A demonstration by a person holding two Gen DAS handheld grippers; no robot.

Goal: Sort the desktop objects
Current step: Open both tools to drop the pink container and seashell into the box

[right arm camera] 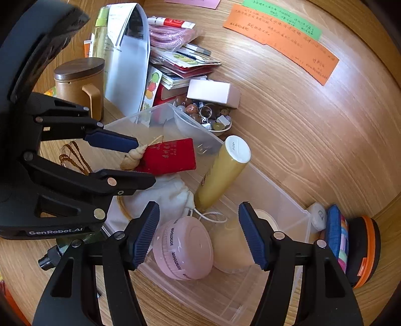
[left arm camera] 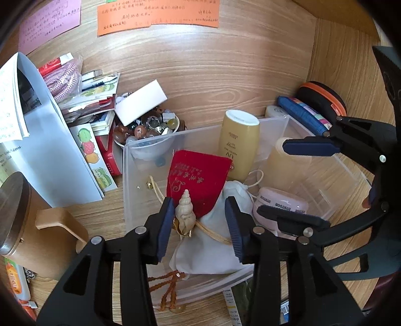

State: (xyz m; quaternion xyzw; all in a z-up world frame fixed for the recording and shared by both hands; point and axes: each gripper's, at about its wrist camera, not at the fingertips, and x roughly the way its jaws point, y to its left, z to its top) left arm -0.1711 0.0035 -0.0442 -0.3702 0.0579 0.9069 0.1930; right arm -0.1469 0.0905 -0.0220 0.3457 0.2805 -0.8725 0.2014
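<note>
Here we judge the spiral shell (left arm camera: 185,213) light, rigid and brittle, best pinched across its broad whorl; both grippers' jaws stand wide, empty.

The table (left arm camera: 213,75) is light wood with strong grain. At the far right a wall panel (left arm camera: 351,62) of the same wood stands upright, with a shelf board (left arm camera: 338,12) jutting above it. Soft, even light gives pale sheen on the grain.
</note>
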